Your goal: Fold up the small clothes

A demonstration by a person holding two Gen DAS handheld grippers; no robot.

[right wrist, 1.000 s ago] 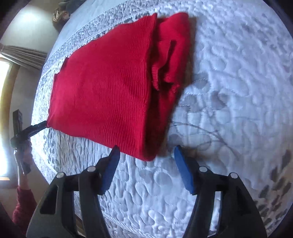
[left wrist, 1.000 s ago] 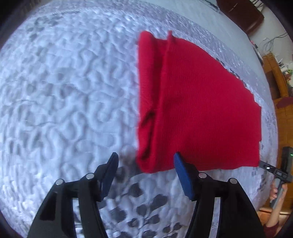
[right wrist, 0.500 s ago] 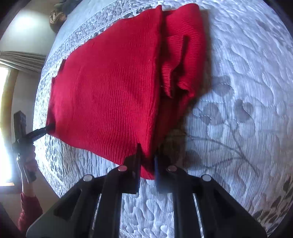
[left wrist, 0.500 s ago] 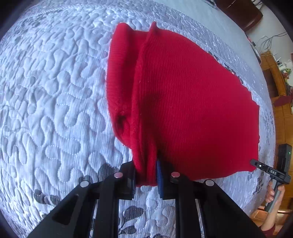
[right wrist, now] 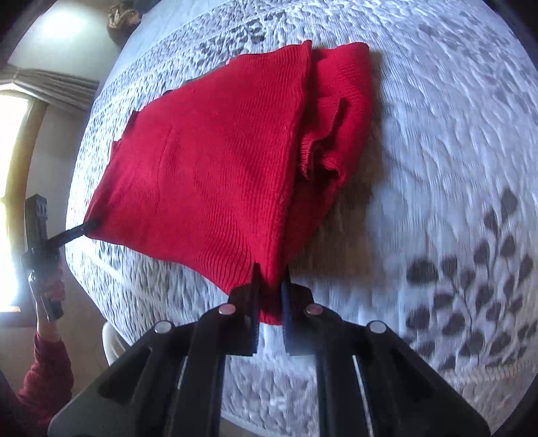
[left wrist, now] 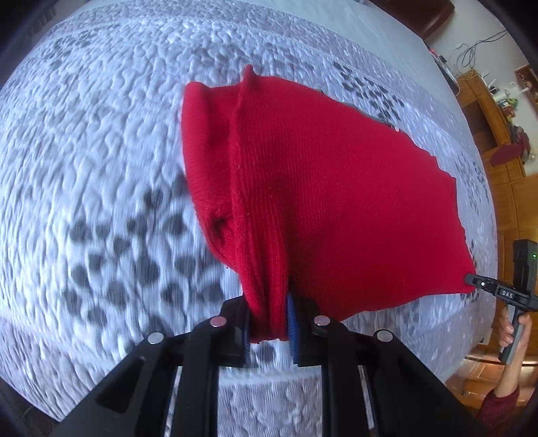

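Observation:
A red knitted garment (left wrist: 329, 201) hangs lifted above a white quilted bedspread (left wrist: 101, 134), partly folded with a sleeve tucked on its left side. My left gripper (left wrist: 269, 322) is shut on its near left corner. In the right wrist view the same red garment (right wrist: 208, 174) shows, and my right gripper (right wrist: 269, 302) is shut on its other near corner. The right gripper (left wrist: 470, 282) also shows at the far right of the left wrist view, and the left gripper (right wrist: 89, 228) at the left of the right wrist view, each pinching a corner.
The bedspread (right wrist: 454, 168) has grey leaf prints near its edge. Wooden furniture (left wrist: 497, 134) stands right of the bed. A window with curtains (right wrist: 20, 117) is at the left. A dark object (right wrist: 122, 15) lies at the bed's far end.
Both grippers went from open at the garment's near corners to shut on them, then lifted the near edge off the bedspread and pulled it back towards the bed's edge.

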